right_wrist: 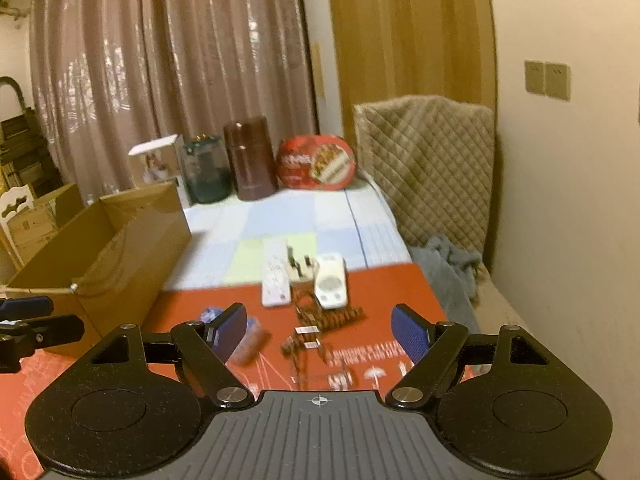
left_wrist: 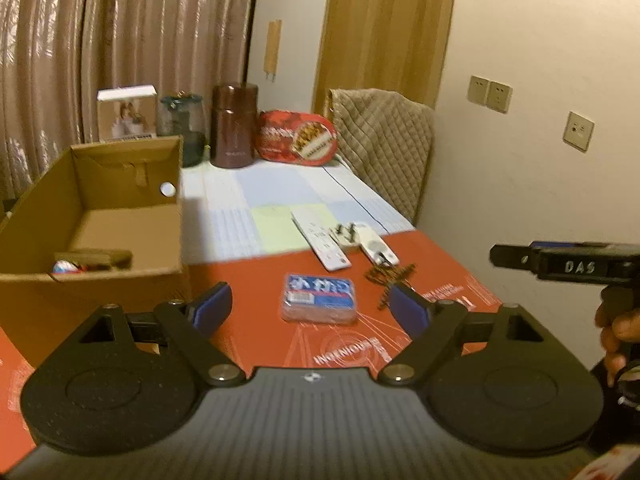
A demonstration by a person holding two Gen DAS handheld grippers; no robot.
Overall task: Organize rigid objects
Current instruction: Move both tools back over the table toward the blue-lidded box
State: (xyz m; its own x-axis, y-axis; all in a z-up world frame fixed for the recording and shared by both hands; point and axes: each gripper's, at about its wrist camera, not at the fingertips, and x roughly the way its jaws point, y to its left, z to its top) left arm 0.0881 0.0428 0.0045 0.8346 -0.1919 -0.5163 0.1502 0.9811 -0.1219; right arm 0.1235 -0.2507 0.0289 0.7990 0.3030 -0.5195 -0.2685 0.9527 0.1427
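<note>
hovering over the red sheet (left_wrist: 248,280), your left gripper (left_wrist: 310,310) has its blue pads spread wide with nothing between them; the blue and pink packet (left_wrist: 318,298) lies flat on the sheet just beyond the tips. your right gripper (right_wrist: 320,334) is likewise spread and empty, above a tangle of brown beads (right_wrist: 320,320). past the beads, side by side where the red sheet meets the pale checked cloth (left_wrist: 272,188), lie a white remote (left_wrist: 320,240), a white plug (left_wrist: 344,236) with its pins up, and a white handset-shaped device (left_wrist: 376,246). to your left stands the open cardboard box (left_wrist: 120,184), touching the sheet's edge, with a few small items at its near end, too blurred to name. your hand (left_wrist: 618,332) shows at the right edge of the left view.
</note>
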